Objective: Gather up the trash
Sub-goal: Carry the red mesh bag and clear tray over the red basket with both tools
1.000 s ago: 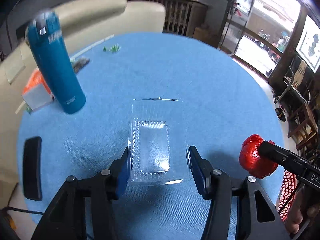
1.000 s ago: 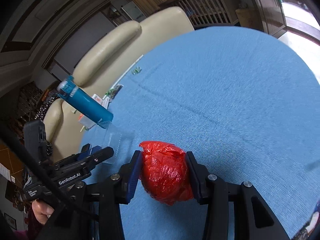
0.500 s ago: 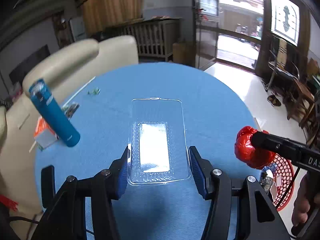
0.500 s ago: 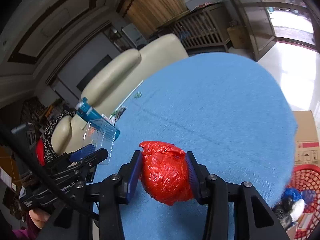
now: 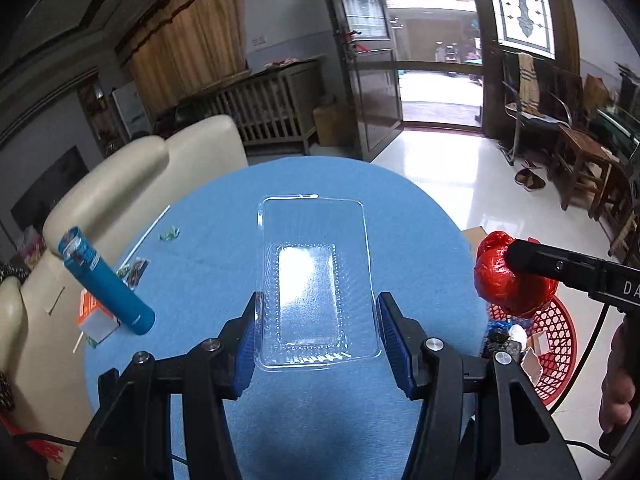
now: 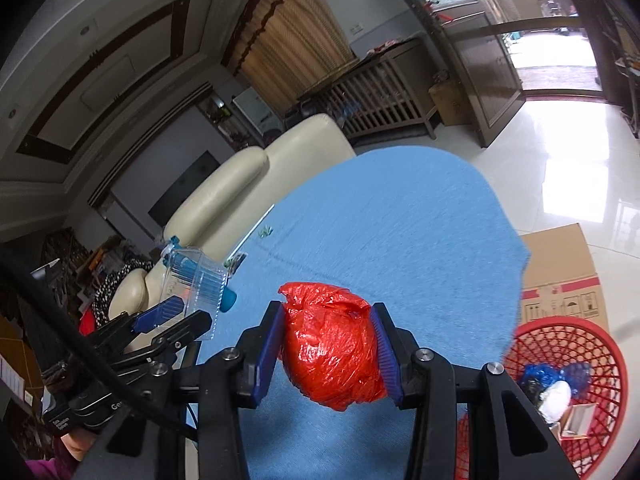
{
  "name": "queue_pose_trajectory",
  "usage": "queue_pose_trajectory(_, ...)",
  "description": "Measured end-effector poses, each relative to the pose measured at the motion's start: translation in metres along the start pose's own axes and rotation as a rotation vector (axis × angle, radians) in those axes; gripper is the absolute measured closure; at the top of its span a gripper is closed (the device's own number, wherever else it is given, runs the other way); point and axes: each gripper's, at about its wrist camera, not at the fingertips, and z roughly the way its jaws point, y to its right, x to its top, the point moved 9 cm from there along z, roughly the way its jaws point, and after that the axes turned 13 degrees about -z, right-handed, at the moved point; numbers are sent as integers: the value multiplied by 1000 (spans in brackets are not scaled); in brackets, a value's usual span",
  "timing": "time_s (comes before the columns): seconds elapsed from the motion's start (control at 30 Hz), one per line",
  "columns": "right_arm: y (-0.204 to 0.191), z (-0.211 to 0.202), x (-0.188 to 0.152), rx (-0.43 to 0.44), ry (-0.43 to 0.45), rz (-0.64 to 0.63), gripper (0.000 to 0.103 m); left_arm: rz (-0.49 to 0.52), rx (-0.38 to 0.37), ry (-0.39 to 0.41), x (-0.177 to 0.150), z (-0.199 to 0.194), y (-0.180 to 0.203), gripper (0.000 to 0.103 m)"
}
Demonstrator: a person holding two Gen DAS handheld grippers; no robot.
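Observation:
My left gripper (image 5: 316,330) is shut on a clear plastic tray (image 5: 314,276) and holds it high above the round blue table (image 5: 416,240). The tray also shows in the right wrist view (image 6: 196,280). My right gripper (image 6: 330,350) is shut on a crumpled red plastic bag (image 6: 334,344), held above the table's right edge; the bag shows in the left wrist view (image 5: 508,284) too. A red mesh basket (image 6: 572,344) with several pieces of trash stands on the floor to the right, below the table; it is also in the left wrist view (image 5: 554,340).
On the table's left side stand a blue bottle (image 5: 106,282), an orange-and-white carton (image 5: 96,318), a dark wrapper (image 5: 134,272), a green scrap (image 5: 169,233) and a white straw (image 5: 150,230). A cream sofa (image 5: 132,176) lies behind. A cardboard box (image 6: 560,268) lies beside the basket.
Both grippers have risen and drawn back from the table, still holding the tray and the red bag. The red basket has come into view at the right.

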Motion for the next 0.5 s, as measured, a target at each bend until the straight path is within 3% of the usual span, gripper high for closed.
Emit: queue_pose_trajectory(0.5,37,-54,-15,-41,55,67,56,88,-38,12,-2,-10,50,46)
